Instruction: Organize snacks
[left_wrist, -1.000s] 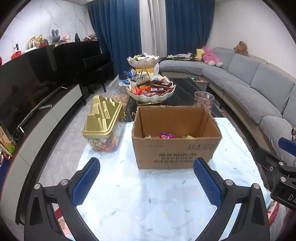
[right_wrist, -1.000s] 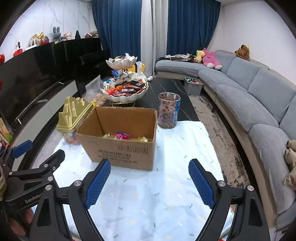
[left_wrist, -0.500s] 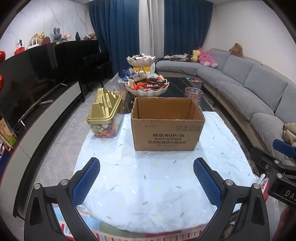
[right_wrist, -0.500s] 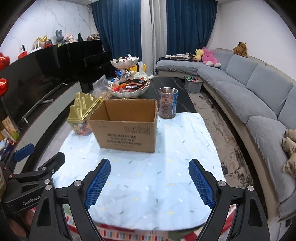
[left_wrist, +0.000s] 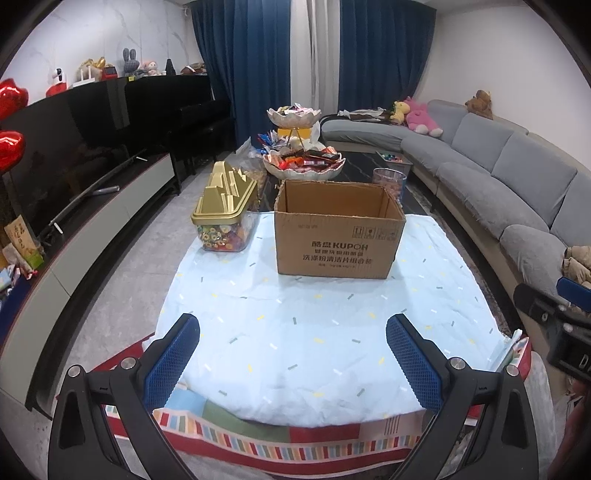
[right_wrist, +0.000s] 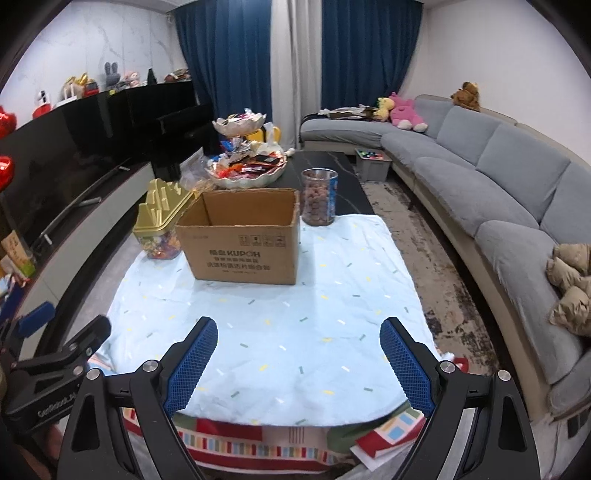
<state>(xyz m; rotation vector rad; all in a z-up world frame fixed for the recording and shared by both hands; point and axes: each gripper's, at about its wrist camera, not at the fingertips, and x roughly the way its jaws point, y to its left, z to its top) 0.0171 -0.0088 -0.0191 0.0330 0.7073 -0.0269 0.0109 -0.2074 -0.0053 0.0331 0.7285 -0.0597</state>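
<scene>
An open cardboard box (left_wrist: 338, 236) (right_wrist: 243, 243) stands on a light blue cloth (left_wrist: 314, 332) (right_wrist: 273, 332); its inside is hidden from here. A gold-lidded candy tub (left_wrist: 223, 214) (right_wrist: 160, 225) sits to its left. A two-tier bowl of snacks (left_wrist: 303, 162) (right_wrist: 247, 166) stands behind it, and a clear jar of brown snacks (right_wrist: 319, 201) (left_wrist: 389, 182) at its back right. My left gripper (left_wrist: 293, 362) and right gripper (right_wrist: 299, 365) are both open and empty, held back over the near edge of the cloth.
A grey sofa (right_wrist: 498, 192) curves along the right. A black TV unit (left_wrist: 74, 177) runs along the left. A striped colourful mat (left_wrist: 288, 443) shows under the cloth's near edge. The right gripper shows at the right edge of the left wrist view (left_wrist: 554, 317).
Both grippers have pulled back and dropped lower. The box now sits farther away and its contents no longer show. Both stay open.
</scene>
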